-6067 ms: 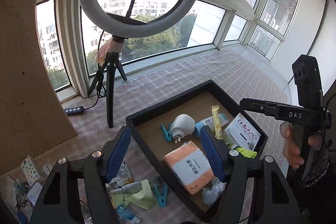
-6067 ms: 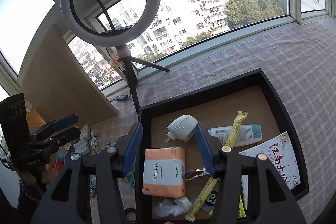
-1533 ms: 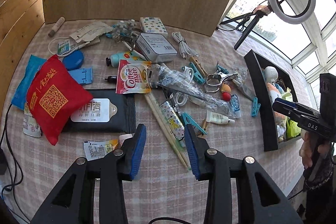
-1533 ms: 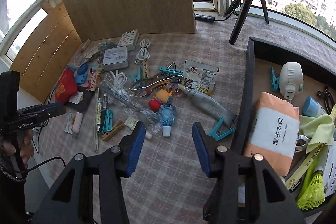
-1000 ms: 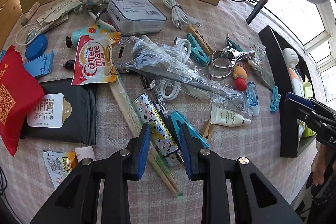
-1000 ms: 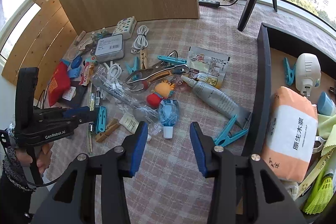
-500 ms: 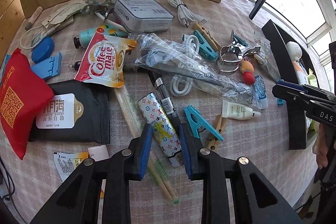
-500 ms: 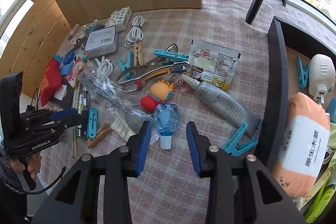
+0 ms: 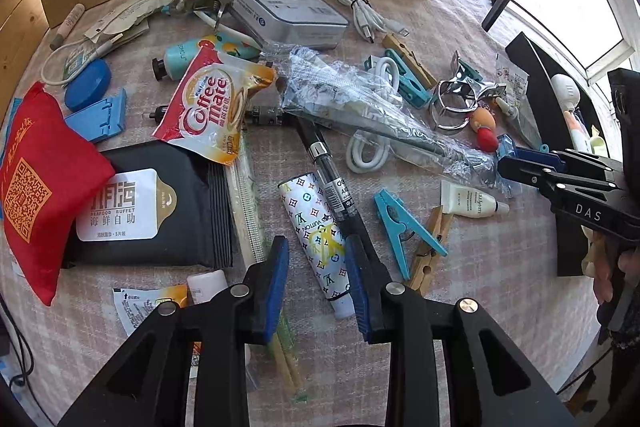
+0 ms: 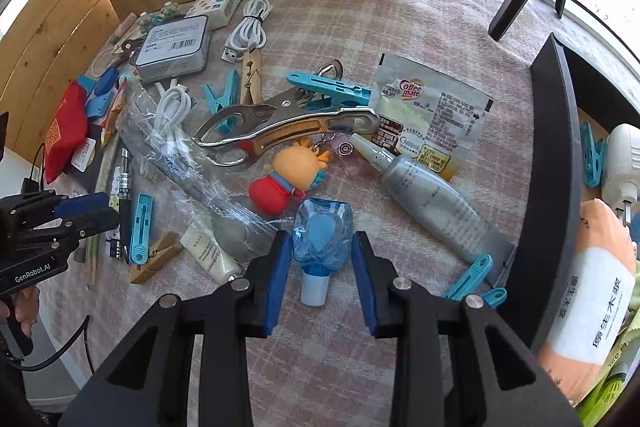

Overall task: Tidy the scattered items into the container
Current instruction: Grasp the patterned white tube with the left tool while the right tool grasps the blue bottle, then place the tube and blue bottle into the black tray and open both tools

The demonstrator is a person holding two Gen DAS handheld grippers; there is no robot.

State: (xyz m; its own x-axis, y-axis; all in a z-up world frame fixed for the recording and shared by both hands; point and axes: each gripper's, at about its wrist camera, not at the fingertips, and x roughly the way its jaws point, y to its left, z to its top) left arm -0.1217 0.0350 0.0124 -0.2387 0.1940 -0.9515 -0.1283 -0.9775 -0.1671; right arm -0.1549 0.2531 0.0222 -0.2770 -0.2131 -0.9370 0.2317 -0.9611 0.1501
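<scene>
Both hands are at the pick-up step. The right claw (image 10: 321, 269), just narrowing, straddles the small blue bottle (image 10: 321, 239) on the tabletop (image 10: 440, 27); the pads seem not yet pressing. The left claw (image 9: 317, 269) (open too) brackets the patterned tube (image 9: 316, 231). Next: close, lift, carry to the black container (image 10: 554, 163).

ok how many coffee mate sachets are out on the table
2. One sachet lies back up by the grey tube, the other face up by the black pouch. More could be buried.
</scene>
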